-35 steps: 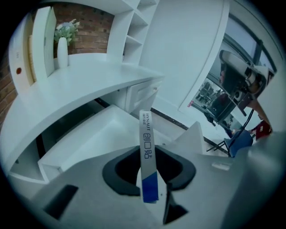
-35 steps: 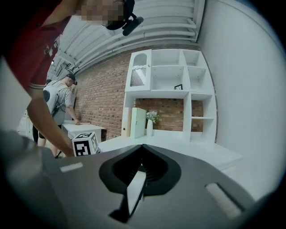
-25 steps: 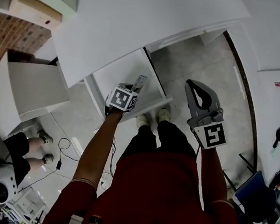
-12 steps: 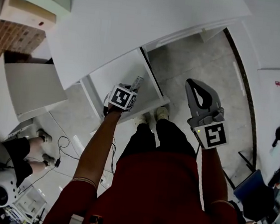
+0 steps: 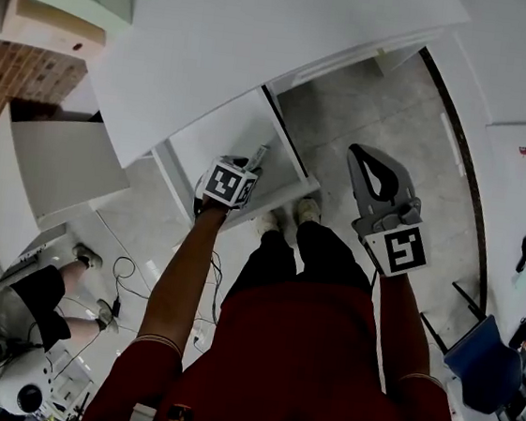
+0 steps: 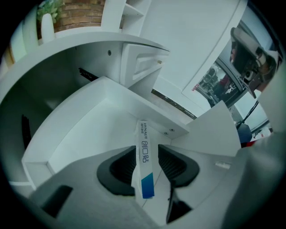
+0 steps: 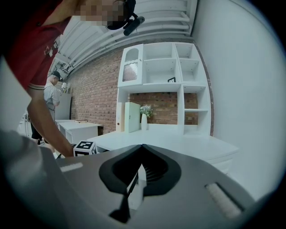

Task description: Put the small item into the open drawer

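A slim white box with a blue end (image 6: 144, 152) stands between the jaws of my left gripper (image 6: 149, 154), over the open white drawer (image 6: 89, 129). The jaws are opening: the right pad stands off the box, and the left one is close against it. From the head view, the left gripper (image 5: 252, 163) hangs over the front part of the drawer (image 5: 224, 134), with the box (image 5: 258, 157) poking out ahead of it. My right gripper (image 5: 359, 154) is held apart on the right above the floor. Its tips meet and hold nothing. In its own view, the right gripper (image 7: 142, 147) faces a shelf unit.
The white desk top (image 5: 265, 26) overhangs the drawer at the back. A second white drawer (image 5: 61, 163) stands pulled out at the left. A person (image 5: 3, 336) crouches on the floor at lower left beside cables (image 5: 118, 283). My feet (image 5: 286, 219) stand by the drawer's front edge.
The left gripper with the box has shifted slightly up and left over the drawer. The right gripper has stayed put. The person at lower left has moved lower in the picture.
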The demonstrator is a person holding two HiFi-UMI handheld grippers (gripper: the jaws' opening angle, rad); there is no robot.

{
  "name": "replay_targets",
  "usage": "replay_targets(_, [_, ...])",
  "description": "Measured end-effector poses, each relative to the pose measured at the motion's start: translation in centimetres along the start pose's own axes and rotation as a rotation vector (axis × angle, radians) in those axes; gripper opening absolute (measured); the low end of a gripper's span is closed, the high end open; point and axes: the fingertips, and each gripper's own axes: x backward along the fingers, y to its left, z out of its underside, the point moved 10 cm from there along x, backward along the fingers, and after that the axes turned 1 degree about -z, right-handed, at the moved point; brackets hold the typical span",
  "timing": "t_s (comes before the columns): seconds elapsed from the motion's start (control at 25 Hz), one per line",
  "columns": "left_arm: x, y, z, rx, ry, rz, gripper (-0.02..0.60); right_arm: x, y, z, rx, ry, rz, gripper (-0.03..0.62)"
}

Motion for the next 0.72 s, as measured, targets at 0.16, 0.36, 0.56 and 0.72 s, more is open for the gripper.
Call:
replay_targets(0.16, [1.7,-0.2,-0.3,-0.003,-0.069,-0.015,0.169,-0.3,0.7,-0.4,0.004,-0.017,-0.017,0.012])
replay_targets(0.36, [5.5,-1.4,-1.4,-0.001,-0.235,-0.043,0.166,-0.9,1.9,-0.9,0.003,-0.04,-0.054,0.011])
replay_targets(0.56, [10.6,-3.7,-2.3,-0.029,-0.457,-0.046,0.114,-1.2,3.7,-1.7,-0.004,-0.071,-0.087,0.012])
replay_targets(0.72, [14.7,-5.9,-2.7,-0.059,-0.653,-0.037,0.063,-0.8,4.9,-2.7,-0.021,-0.106,-0.105,0.011])
